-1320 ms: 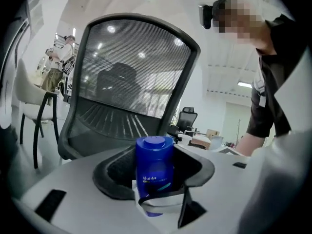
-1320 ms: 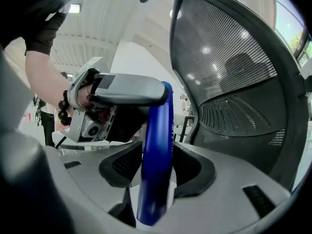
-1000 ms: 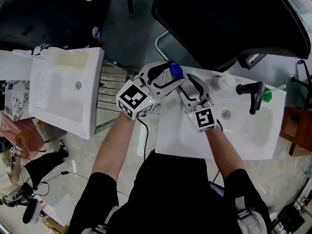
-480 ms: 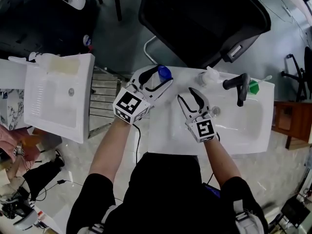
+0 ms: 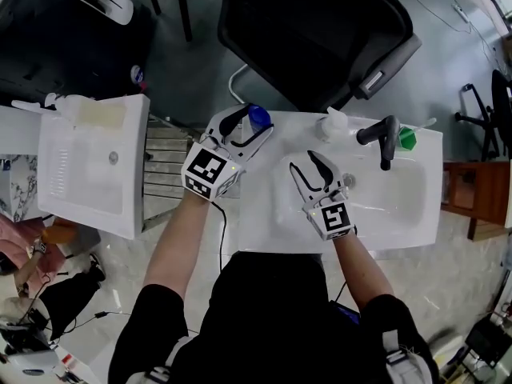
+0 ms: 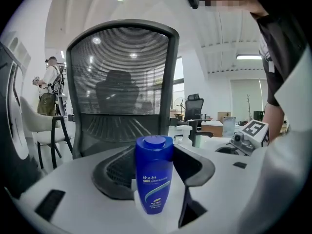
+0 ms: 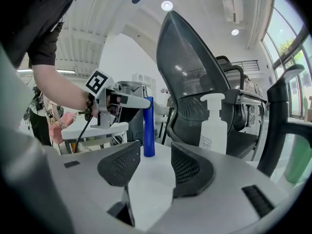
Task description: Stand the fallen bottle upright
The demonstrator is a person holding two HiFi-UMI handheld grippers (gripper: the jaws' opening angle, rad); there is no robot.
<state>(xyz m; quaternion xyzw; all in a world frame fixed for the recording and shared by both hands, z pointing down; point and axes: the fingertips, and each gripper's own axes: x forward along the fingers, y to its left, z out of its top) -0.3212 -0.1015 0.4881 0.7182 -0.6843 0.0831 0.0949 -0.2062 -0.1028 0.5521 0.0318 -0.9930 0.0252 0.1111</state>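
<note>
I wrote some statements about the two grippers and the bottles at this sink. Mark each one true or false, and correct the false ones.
1. The blue bottle stands upright. True.
2. The right gripper holds the white pump bottle. False: its fingers are apart with nothing between them, and the white pump bottle stands on its own beside the faucet.
3. The blue bottle is between the fingers of the left gripper. True.
4. The faucet is white. False: it is black.
</note>
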